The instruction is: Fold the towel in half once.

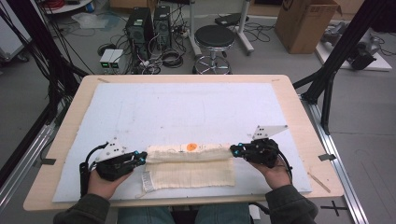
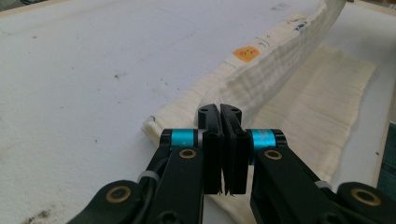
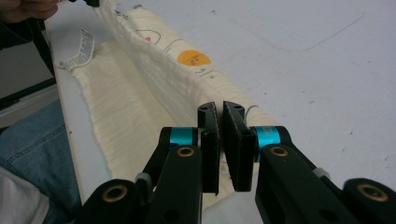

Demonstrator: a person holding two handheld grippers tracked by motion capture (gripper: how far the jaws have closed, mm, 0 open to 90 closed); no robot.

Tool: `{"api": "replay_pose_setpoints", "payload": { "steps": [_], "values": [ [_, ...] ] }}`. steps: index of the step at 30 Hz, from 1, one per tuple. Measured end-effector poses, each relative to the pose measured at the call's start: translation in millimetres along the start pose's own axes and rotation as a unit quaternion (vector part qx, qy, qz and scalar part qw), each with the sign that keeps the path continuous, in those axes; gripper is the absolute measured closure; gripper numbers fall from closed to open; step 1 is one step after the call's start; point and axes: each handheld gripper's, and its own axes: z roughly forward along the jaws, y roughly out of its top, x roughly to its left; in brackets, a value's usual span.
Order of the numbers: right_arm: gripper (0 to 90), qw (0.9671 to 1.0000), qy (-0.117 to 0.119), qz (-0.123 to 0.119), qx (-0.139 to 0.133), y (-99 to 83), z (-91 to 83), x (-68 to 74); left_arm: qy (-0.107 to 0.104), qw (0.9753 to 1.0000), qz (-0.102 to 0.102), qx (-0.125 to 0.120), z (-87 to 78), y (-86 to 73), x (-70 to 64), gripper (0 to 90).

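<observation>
Cloth [image 1: 189,166] lies on mat [image 1: 187,112] at near edge, centred; mat covers table [image 1: 299,116]. Cloth's far edge is raised between left gripper [image 1: 141,156] at its left end and right gripper [image 1: 235,149] at its right end. Label [image 1: 147,181] sits at cloth's near-left corner. Stool [image 1: 214,38] stands on floor beyond table's far edge, box [image 1: 303,23] far right.

High view: fixed above the person's side, facing forward and down over the whole bench [image 1: 60,140]; both gripper views: close, low, looking along their own jaws from opposite ends, sharing the cream cloth [image 2: 299,98] just beyond them.
</observation>
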Motion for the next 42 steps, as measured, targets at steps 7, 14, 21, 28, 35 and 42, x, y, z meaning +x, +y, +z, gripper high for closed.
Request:
{"api": "replay_pose_setpoints", "payload": {
  "steps": [7, 14, 21, 28, 35, 42],
  "values": [
    [85.1, 0.9999, 0.004, 0.003, 0.009, -8.8, 0.9, 4.6, -0.009, 0.9999, 0.007, 0.009, -1.5, -5.1, -5.0, 87.1],
    [85.0, 0.9998, 0.009, 0.001, 0.018, -17.3, 4.8, 10.2, -0.011, 0.9997, 0.011, 0.018, -1.7, -8.5, -6.9, 87.0],
    [84.9, 0.9997, 0.011, 0.003, 0.020, -22.5, 4.2, 13.6, -0.020, 0.9991, 0.021, 0.031, -1.6, -14.4, -12.8, 87.0],
    [84.5, 0.9995, 0.015, 0.001, 0.028, -28.7, 3.7, 16.5, -0.036, 0.9982, 0.026, 0.039, -3.4, -17.8, -16.5, 86.1],
    [76.0, 0.9988, 0.038, -0.002, 0.032, -32.7, 0.0, 21.8, -0.067, 0.9977, -0.001, 0.010, -13.2, -15.3, -11.8, 67.1],
    [70.0, 0.9984, 0.046, -0.006, 0.032, -29.7, -1.1, 23.3, -0.075, 0.9971, -0.005, 0.013, -11.2, -12.2, -11.5, 61.6]
  ]
}}
